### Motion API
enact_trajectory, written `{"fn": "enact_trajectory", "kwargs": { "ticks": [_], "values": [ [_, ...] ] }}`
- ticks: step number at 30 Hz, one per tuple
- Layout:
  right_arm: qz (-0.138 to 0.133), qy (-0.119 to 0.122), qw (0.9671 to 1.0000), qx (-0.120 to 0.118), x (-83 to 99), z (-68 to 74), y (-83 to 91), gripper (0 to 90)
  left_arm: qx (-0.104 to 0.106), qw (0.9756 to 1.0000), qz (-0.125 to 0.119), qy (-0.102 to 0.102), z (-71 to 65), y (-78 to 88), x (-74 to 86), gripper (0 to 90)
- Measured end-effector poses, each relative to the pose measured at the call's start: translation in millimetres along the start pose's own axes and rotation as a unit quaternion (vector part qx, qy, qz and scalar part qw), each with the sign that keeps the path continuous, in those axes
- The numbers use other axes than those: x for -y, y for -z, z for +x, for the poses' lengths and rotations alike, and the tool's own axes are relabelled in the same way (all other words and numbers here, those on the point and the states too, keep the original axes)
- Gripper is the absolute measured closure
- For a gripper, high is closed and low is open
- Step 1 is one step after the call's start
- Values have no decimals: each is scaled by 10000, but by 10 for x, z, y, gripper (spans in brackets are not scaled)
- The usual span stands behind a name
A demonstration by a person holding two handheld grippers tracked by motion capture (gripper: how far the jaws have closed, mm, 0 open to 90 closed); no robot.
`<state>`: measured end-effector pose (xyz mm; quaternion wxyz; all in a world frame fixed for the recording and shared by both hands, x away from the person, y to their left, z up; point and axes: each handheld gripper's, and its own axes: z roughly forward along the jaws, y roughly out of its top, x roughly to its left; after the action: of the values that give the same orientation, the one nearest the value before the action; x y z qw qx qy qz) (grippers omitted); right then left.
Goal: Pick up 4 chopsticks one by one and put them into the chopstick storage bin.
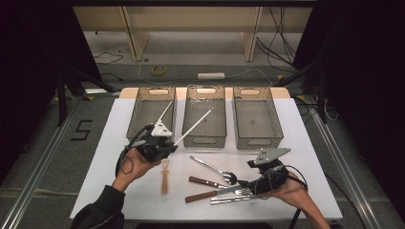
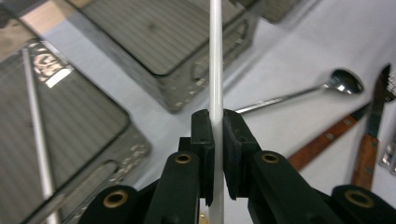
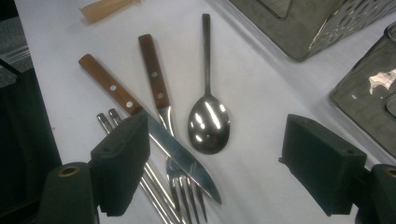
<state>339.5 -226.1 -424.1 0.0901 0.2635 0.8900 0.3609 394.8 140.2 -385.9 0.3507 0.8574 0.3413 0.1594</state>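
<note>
Three wire-mesh baskets in a row at the table's (image 1: 305, 143) far edge, taking the middle basket (image 1: 205, 136) as landmark. Left of it, the left basket (image 1: 143, 114) with one white chopstick (image 1: 165, 113) lying inside on a diagonal. Right of it, the right basket (image 1: 255, 138), mesh floor bare. Inside the middle basket itself nothing to be told for certain.

Clenched on a second white chopstick (image 2: 215, 70): the left gripper (image 1: 160, 143), held just in front of the middle basket's near-left corner. Long axis of that stick slanting up and away from the jaws, far tip over the middle basket's interior, near end sticking out behind the pads.

Released, jaws wide with nothing between the pads: the right gripper (image 1: 248, 183), well in front of the middle basket and to its right, low over the cutlery. Below it a spoon (image 3: 208, 123), bowl toward the gripper, handle pointing back toward the baskets; beside that a wood-handled knife (image 3: 140, 112), a wood-handled fork (image 3: 161, 100) and two steel handles.

In front of the middle basket's left corner, a small wooden utensil (image 1: 165, 176) lying alone. Bare white tabletop between basket fronts and cutlery, and more along the table's right edge.
</note>
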Motion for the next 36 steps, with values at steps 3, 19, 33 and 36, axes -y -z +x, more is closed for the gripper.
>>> {"fn": "enact_trajectory", "kwargs": {
  "ticks": [3,19,33,36],
  "values": [
    [-59,18,10000,-23,11,32,16,244,-140,9997,-104,195,121,42,-7,835],
    [-33,22,10000,-91,130,109,23,231,-669,9908,-429,1095,771,64,-135,835],
    [18,70,9998,-182,153,164,-10,231,-1152,9813,-315,1506,1192,-169,-142,835],
    [36,78,9998,-193,156,167,-19,231,-1215,9796,-253,1579,1253,-221,-133,834]
  ]
}}
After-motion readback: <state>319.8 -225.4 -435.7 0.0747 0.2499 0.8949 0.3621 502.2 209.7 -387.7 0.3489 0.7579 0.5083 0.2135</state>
